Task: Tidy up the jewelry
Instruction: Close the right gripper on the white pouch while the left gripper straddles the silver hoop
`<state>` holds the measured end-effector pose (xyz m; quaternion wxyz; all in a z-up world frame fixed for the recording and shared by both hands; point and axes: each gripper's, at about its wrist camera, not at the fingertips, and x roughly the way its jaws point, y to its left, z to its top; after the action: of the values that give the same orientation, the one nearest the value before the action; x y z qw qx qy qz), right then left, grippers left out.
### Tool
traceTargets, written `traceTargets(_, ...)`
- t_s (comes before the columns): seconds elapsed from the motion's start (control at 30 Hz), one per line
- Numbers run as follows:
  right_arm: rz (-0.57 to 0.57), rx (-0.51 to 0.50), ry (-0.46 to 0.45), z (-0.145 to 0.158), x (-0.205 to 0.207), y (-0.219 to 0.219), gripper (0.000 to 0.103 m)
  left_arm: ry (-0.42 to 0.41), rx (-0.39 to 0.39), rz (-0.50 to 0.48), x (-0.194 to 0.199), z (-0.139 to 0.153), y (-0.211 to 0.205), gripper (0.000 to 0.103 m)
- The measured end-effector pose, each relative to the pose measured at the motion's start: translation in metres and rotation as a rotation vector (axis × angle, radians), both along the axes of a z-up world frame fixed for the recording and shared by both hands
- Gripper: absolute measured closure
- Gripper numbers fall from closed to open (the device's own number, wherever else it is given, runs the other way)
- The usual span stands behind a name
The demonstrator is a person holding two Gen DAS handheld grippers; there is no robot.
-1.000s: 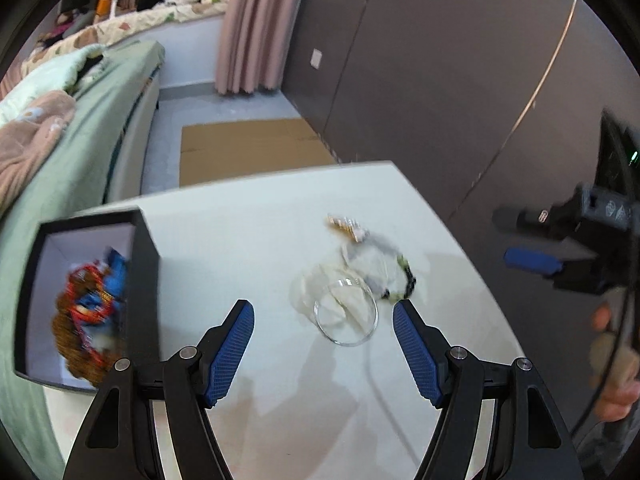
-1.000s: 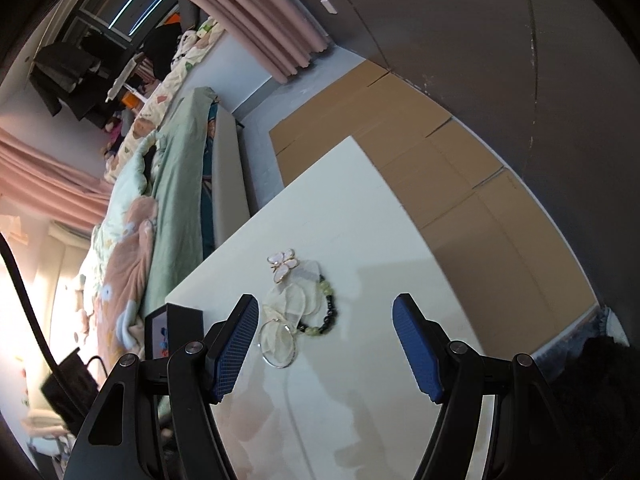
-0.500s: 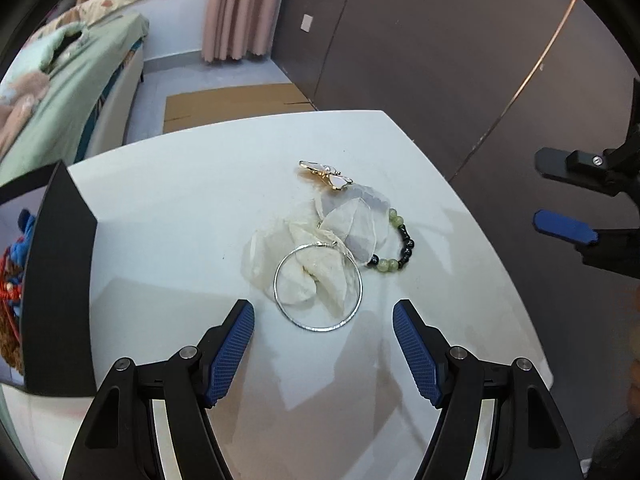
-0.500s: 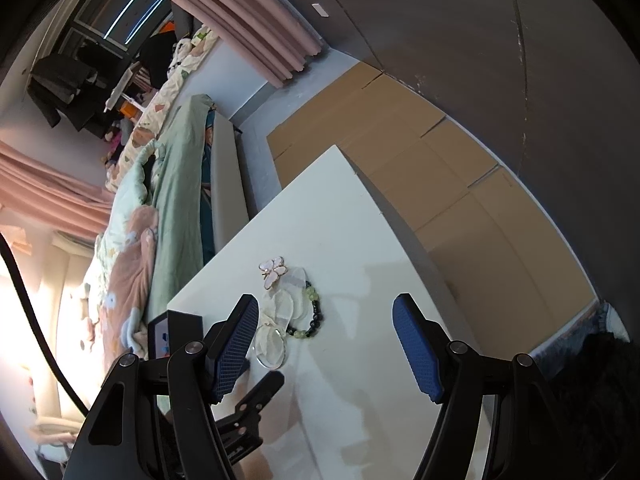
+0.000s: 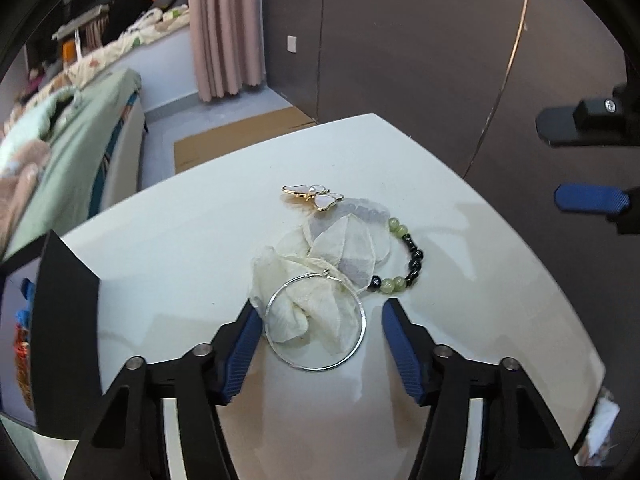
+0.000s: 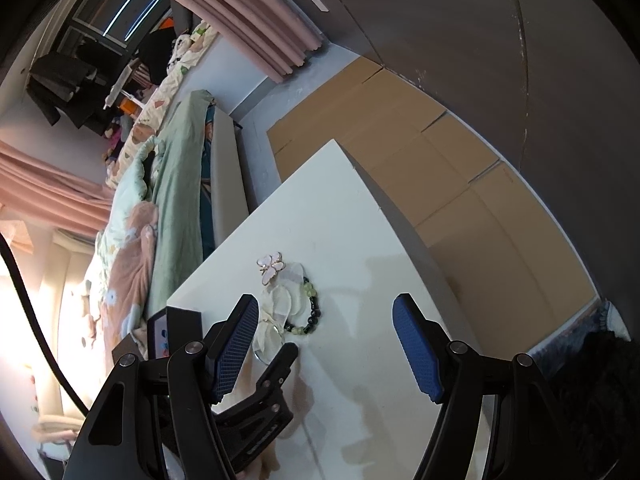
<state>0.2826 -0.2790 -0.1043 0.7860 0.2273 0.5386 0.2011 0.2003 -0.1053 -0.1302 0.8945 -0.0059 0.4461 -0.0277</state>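
Left gripper point(image 5: 316, 316): my 2 blue-padded jaws are spread wide and hold nothing; they sit low over the table, one on each side of the hoop.
Left pads point(image 5: 240, 344): the left one is just beside the hoop's rim; I cannot tell if it touches. The right one stands apart from it.
Hoop point(image 5: 362, 332): a thin silver ring lying flat on the table, between my left jaws, with the fabric flower partly inside it.
Fabric flower point(image 5: 320, 256): cream gauzy petals just beyond the hoop, overlapping it and the bracelet.
Bracelet point(image 5: 414, 256): green and black beads, curving out from under the petals, beyond the hoop and to its right.
Butterfly brooch point(image 5: 314, 196): white and gold, beyond the hoop at the far edge of the petals.
Box point(image 5: 64, 320): black, open, well left of the hoop, with coloured pieces inside that are too blurred to name.
Right gripper point(image 6: 326, 344): my 2 jaws are wide apart and empty, raised above the table, to the right of the hoop.
Table point(image 5: 180, 240): white, carrying all of it.
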Motion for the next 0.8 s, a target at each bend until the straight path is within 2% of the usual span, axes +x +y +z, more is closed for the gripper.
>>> traceTargets(0.03,0.000,-0.001,0.000,0.000,0.000,0.000,0.033,-0.001,0.006,0.005,0.000,0.000,0.001,0.050)
traceTargets(0.2,0.006,-0.012,0.000,0.000,0.001,0.005,0.033,0.008,-0.025,-0.005,-0.002,0.002,0.011,0.051)
traceTargets(0.53,0.047,-0.044,0.007,-0.008,0.002,0.021,0.033,-0.004,-0.178,0.010,-0.011,0.032,0.039,0.051)
traceTargets(0.8,0.087,-0.014,0.020,-0.014,0.000,0.044,0.033,-0.020,-0.303,0.021,-0.017,0.051,0.061,0.051)
